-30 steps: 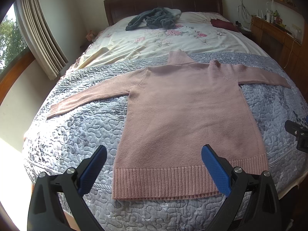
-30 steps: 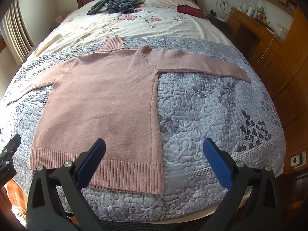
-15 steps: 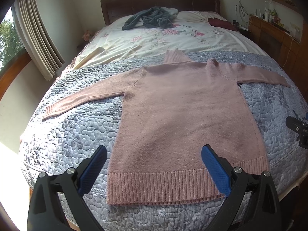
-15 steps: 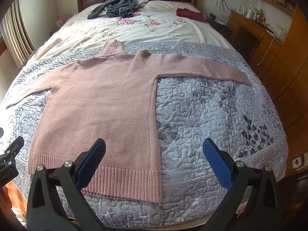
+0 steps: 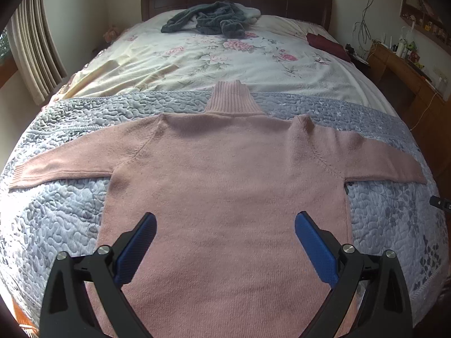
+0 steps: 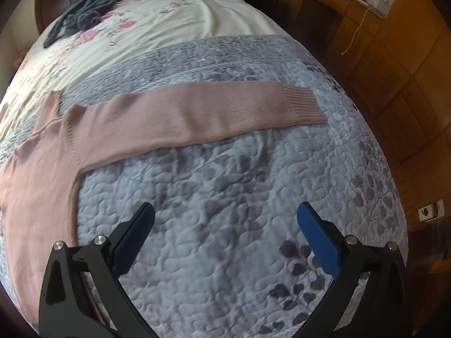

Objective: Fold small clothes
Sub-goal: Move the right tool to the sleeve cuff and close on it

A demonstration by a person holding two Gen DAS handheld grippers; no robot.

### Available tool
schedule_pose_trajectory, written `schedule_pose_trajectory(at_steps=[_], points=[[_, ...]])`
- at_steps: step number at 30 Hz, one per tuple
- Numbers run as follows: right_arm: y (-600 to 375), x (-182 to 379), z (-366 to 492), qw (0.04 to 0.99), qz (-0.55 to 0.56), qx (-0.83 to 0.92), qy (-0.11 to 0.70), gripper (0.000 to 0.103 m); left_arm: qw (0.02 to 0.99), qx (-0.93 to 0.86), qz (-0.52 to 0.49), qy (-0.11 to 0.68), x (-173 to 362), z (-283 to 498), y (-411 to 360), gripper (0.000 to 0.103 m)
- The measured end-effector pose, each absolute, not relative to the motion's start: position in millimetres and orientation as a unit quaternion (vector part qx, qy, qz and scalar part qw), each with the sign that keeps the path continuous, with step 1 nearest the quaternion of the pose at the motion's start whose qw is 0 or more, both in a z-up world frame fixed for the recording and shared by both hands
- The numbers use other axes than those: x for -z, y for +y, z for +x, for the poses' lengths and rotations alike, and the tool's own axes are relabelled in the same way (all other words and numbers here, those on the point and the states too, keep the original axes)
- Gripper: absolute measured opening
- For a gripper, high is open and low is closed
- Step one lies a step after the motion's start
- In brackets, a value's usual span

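Observation:
A pink knitted sweater (image 5: 225, 174) lies flat on the grey quilted bedspread (image 5: 56, 214), collar toward the headboard and both sleeves spread out sideways. My left gripper (image 5: 225, 222) hovers open over the sweater's lower body, nothing between its blue pads. In the right wrist view the sweater's right sleeve (image 6: 214, 112) stretches across the quilt to its ribbed cuff (image 6: 301, 102). My right gripper (image 6: 225, 214) is open above bare quilt, short of that sleeve. The hem is hidden below both views.
A dark grey garment (image 5: 211, 21) and a maroon folded item (image 5: 327, 43) lie near the headboard on the floral sheet (image 5: 211, 59). Wooden cabinets (image 6: 380, 42) line the right side of the bed. Curtains (image 5: 33, 53) hang at the left. The bed's edge drops off at right.
Both grippers moved forward over the bed. The left one now sits above the sweater's body; the right one swung rightward toward the right sleeve. Both stayed open.

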State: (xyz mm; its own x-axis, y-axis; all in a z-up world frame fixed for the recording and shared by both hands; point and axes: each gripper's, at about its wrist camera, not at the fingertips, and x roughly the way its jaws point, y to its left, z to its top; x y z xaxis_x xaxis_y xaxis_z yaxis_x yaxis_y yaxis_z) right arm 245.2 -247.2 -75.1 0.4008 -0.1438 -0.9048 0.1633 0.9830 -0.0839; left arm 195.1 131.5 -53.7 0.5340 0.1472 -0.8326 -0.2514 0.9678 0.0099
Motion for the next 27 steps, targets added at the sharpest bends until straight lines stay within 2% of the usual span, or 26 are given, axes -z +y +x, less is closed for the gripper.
schedule_pose_trajectory(at_steps=[9, 17, 20, 22, 24, 26, 27], points=[[-371.7, 141.8, 341.0, 0.787, 0.119, 0.156, 0.585, 0.099, 0.874, -0.103, -0.043, 0.472, 81.3, 292.4, 88.9, 0.099], [-411.6, 176.1, 367.8, 0.775, 0.200, 0.159, 0.578, 0.099, 0.871, -0.103, -0.010, 0.480, 106.1, 312.6, 77.0, 0.099], [-414.9, 177.2, 374.3, 0.779, 0.207, 0.164, 0.569, 0.094, 0.867, -0.105, -0.010, 0.487, 114.3, 311.7, 81.9, 0.099], [-416.4, 176.3, 380.2, 0.783, 0.210, 0.166, 0.562, 0.079, 0.866, -0.109, -0.010, 0.488, 116.7, 312.5, 86.3, 0.099], [-417.7, 177.2, 389.7, 0.783, 0.211, 0.166, 0.561, 0.073, 0.868, -0.113, -0.011, 0.484, 114.7, 313.5, 90.6, 0.099], [-416.0, 173.4, 391.5, 0.789, 0.207, 0.161, 0.556, 0.060, 0.869, -0.118, -0.017, 0.480, 113.4, 312.7, 95.4, 0.099], [-416.4, 172.3, 390.9, 0.792, 0.211, 0.152, 0.552, 0.044, 0.869, -0.119, -0.020, 0.480, 113.7, 312.1, 97.9, 0.099]])
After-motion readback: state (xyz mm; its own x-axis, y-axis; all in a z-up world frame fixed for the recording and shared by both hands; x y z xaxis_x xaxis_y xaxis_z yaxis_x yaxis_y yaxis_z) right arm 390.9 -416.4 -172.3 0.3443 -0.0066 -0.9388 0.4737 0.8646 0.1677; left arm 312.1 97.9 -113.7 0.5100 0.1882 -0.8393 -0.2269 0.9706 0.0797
